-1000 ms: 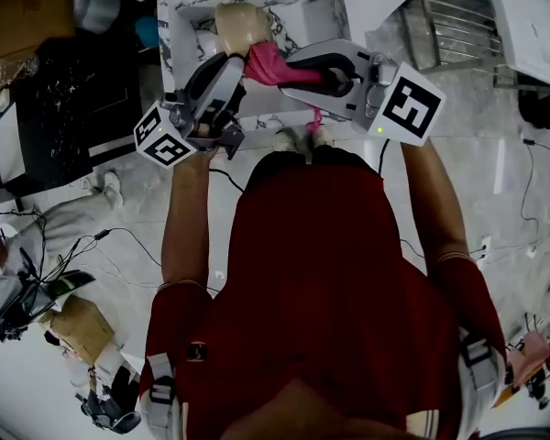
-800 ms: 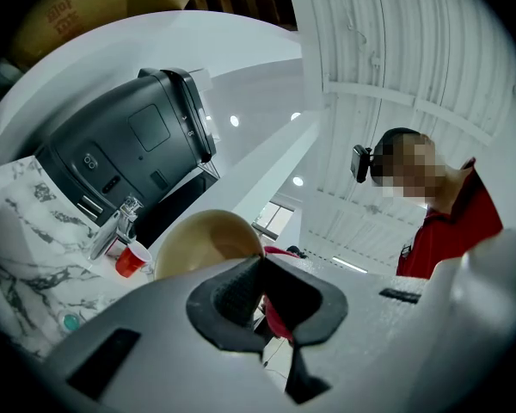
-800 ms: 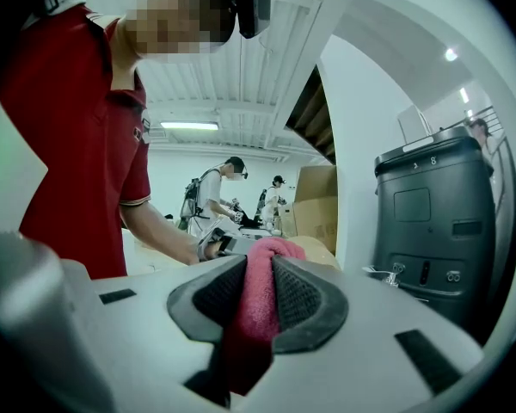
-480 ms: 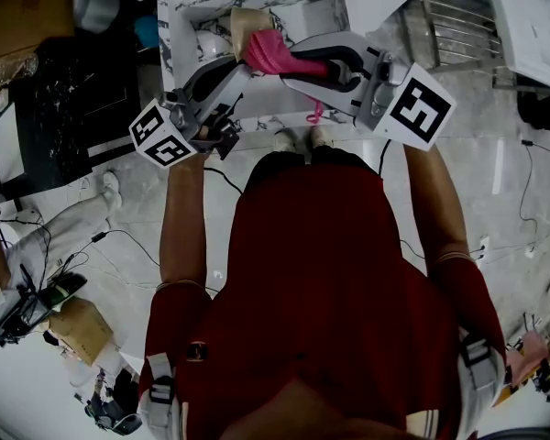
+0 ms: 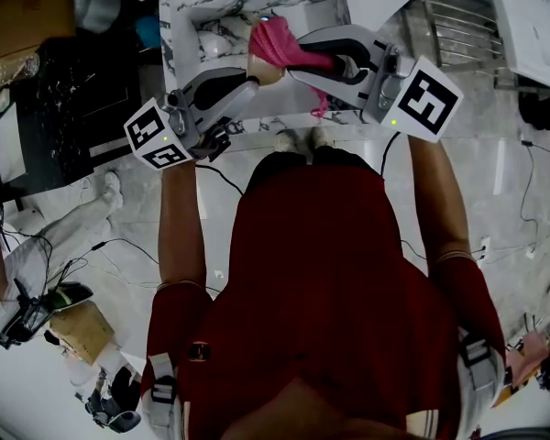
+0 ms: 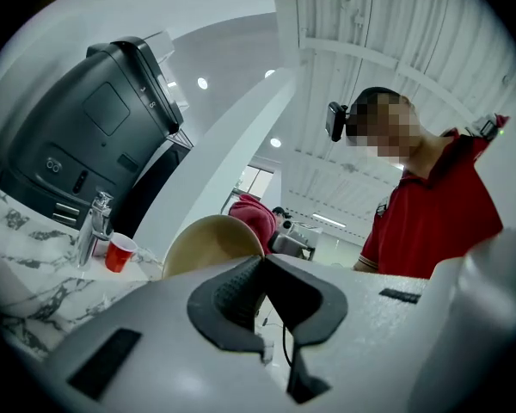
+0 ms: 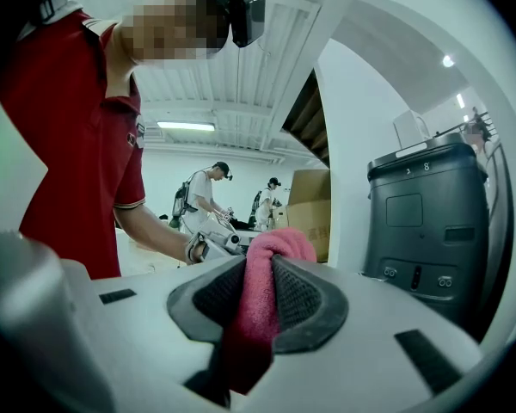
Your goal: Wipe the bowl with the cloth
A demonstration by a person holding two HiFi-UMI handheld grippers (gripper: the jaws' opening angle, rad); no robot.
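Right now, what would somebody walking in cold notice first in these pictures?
The bright pink cloth stands out first, clamped in the right hand-held gripper at the top centre of the head view. Right beside it, the left hand-held gripper pinches the rim of a tan bowl, both over the marble counter.

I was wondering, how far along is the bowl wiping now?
Done: the left gripper is shut on the rim of the beige round bowl, and the right gripper clamps the pink cloth. In hand: the cloth sits against the bowl. Left: finishing the wipe; how clean the bowl is cannot be seen.
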